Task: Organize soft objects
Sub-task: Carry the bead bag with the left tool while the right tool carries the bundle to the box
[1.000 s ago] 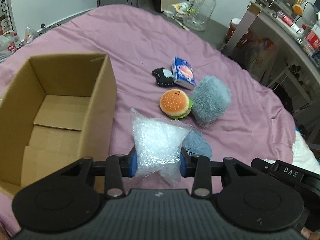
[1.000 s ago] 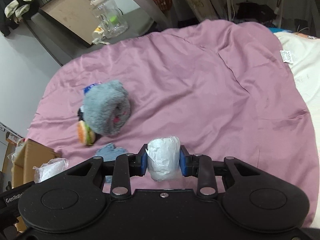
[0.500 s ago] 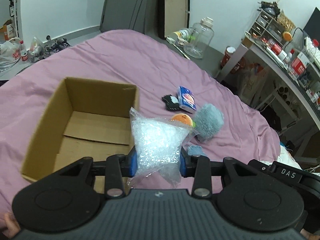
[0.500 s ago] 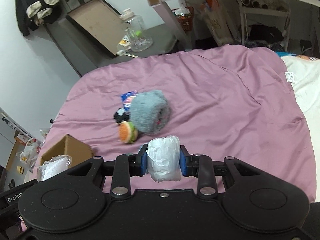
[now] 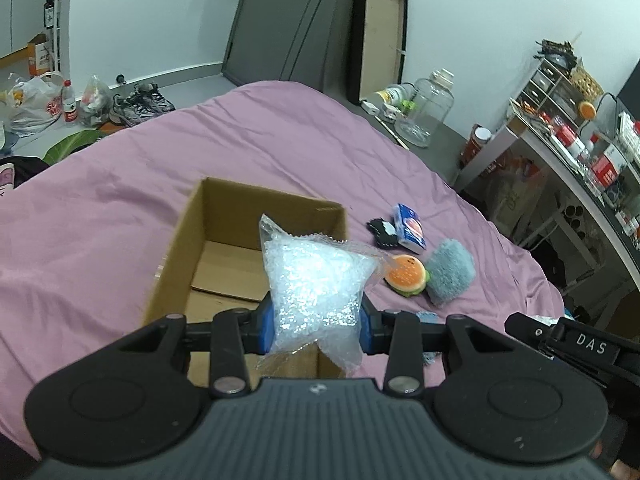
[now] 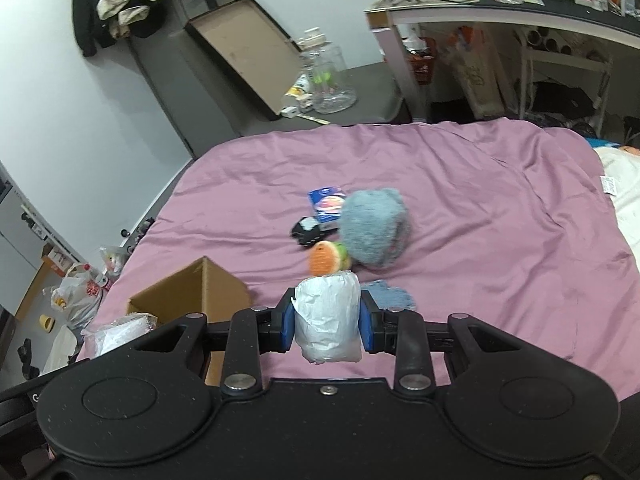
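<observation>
My left gripper (image 5: 316,326) is shut on a clear bag of bubble wrap (image 5: 316,280), held in the air over the near right corner of an open cardboard box (image 5: 176,264) on the pink bedspread. My right gripper (image 6: 326,326) is shut on a white wrapped roll (image 6: 327,320), above the bedspread to the right of the box (image 6: 192,292). On the bed beyond lie a burger plush (image 5: 405,276) (image 6: 326,258), a fluffy grey-blue plush (image 5: 450,276) (image 6: 374,228), a blue tissue pack (image 5: 410,228) (image 6: 326,202), a black-and-white soft toy (image 5: 382,232) (image 6: 306,230) and a small blue cloth (image 6: 386,296).
The pink bedspread (image 6: 480,208) covers the bed; a cream blanket (image 6: 624,184) lies at its right edge. Beyond the bed stand a glass jar (image 5: 426,114), a leaning framed board (image 5: 380,36) and a cluttered desk (image 5: 580,148). Bags and shoes (image 5: 136,102) lie on the floor at the left.
Both grippers have risen and pulled back with their loads. The bubble wrap bag now hangs over the box's corner instead of to its right; the box and toys look smaller and farther.
</observation>
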Demonstrator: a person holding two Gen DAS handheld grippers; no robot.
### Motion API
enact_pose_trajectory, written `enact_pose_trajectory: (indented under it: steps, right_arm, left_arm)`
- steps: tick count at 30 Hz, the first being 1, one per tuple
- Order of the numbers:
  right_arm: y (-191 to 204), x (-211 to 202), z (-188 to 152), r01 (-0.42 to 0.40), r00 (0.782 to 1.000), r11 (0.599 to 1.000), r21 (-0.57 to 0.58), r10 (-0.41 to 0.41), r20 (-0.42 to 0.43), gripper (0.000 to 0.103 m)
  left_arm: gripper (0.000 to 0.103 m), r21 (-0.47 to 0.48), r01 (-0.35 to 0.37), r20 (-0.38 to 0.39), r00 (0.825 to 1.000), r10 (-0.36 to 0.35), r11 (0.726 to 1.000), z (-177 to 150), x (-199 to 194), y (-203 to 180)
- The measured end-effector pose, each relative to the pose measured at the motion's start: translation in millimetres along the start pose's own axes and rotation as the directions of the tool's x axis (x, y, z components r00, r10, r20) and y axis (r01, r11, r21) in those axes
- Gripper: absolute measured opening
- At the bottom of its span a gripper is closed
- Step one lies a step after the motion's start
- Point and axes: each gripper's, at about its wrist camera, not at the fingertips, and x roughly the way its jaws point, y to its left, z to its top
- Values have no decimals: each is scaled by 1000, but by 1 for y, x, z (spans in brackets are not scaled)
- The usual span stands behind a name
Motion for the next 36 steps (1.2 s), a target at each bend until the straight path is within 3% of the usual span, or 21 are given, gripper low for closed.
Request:
enact_pose_trajectory:
  steps: [11,36]
  right_arm:
    - [45,9,-9,-17,1000,998,-56,17,-7,31]
    - [112,48,-17,-63,997,988,-142,57,-43,31]
  left_arm:
    - [38,-44,-14,18,1000,15,999,11,-3,41]
    - [38,-147,-12,6,1000,13,989,34,33,106]
